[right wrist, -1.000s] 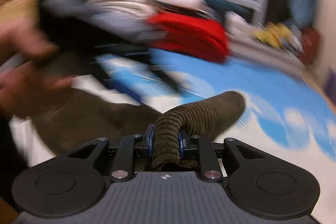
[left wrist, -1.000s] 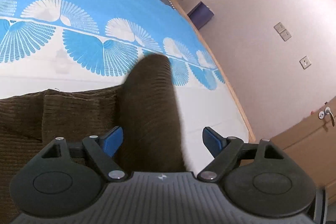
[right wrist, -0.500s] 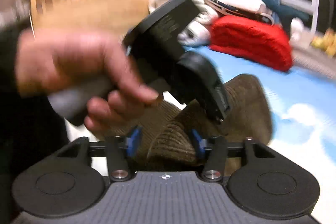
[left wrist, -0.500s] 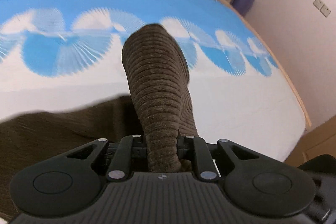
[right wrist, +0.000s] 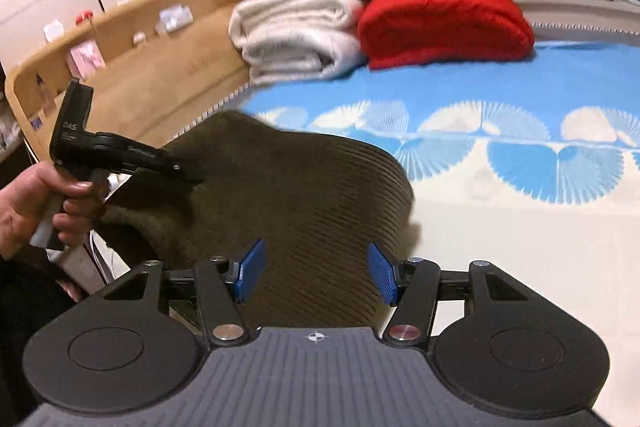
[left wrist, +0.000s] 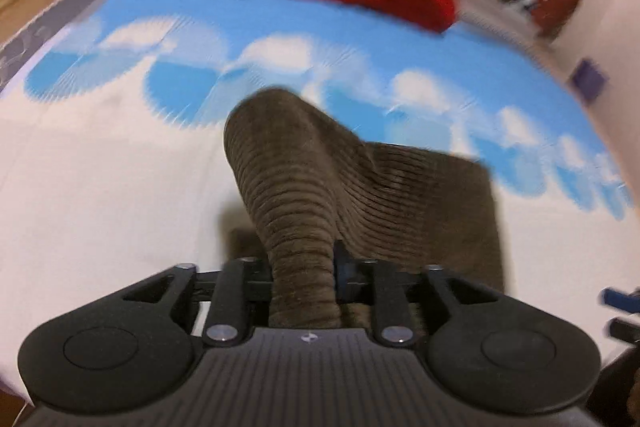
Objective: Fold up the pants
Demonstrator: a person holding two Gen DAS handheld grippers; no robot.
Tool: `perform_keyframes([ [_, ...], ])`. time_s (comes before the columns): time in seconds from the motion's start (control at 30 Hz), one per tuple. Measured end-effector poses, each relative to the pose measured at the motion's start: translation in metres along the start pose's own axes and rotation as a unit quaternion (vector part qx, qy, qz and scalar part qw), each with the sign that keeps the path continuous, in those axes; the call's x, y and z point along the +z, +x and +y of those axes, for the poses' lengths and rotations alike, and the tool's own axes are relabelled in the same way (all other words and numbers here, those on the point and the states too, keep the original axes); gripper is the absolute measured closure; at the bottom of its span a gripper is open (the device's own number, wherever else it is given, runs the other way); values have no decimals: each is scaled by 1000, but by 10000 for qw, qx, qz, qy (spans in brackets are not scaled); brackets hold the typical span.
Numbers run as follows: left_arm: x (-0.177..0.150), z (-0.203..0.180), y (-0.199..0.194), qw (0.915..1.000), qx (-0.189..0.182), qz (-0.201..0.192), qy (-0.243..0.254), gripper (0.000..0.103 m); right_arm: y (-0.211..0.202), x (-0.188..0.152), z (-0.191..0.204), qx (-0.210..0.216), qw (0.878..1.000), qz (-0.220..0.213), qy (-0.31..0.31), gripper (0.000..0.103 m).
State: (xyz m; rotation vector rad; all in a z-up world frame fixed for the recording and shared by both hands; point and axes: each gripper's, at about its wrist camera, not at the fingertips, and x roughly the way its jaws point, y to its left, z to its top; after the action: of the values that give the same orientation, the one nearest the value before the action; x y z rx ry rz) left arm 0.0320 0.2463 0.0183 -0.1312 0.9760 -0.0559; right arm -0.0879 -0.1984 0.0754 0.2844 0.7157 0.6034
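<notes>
Left gripper (left wrist: 304,279) clenched on a bunched fold of brown corduroy pants (left wrist: 400,195), jaws easing apart, lifting it over the bed (left wrist: 100,187); right gripper (right wrist: 316,273) released, cloth lying loose between.

Pants (left wrist: 304,187): brown ribbed corduroy, matt. Bed sheet (right wrist: 500,235): smooth printed cloth. Red blanket (right wrist: 444,23): fuzzy. Headboard (right wrist: 160,83): smooth wood. Right tongs (right wrist: 316,273): matt black plastic, ridged blue pads.
</notes>
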Motion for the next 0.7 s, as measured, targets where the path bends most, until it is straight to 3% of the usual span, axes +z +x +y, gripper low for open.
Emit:
perform_keyframes([
  [0.03, -1, 10, 2, 9997, 243, 15, -95, 44, 6, -2, 2, -7, 10000, 88, 15, 44],
  [0.07, -2, 21, 3, 9989, 388, -6, -275, 39, 14, -6, 7, -22, 9998, 201, 30, 43],
  [0.17, -6, 54, 5, 9948, -16, 95, -1018, 31, 34, -7, 12, -108, 9987, 469, 158, 39],
  [0.23, -10, 65, 12, 9909, -218, 254, -1306, 17, 47, -7, 12, -182, 9974, 614, 330, 36],
  [0.37, -20, 76, 33, 9892, -96, 611, -1326, 13, 79, -6, 3, -383, 9926, 868, 758, 30],
  [0.53, -30, 83, 58, 9855, -528, 865, -1358, 13, 114, -17, -15, -547, 9806, 1208, 1442, 30],
  [0.7, -31, 94, 81, 9762, -1094, 1003, -1582, 11, 149, -26, -29, -300, 9693, 1453, 1959, 30],
])
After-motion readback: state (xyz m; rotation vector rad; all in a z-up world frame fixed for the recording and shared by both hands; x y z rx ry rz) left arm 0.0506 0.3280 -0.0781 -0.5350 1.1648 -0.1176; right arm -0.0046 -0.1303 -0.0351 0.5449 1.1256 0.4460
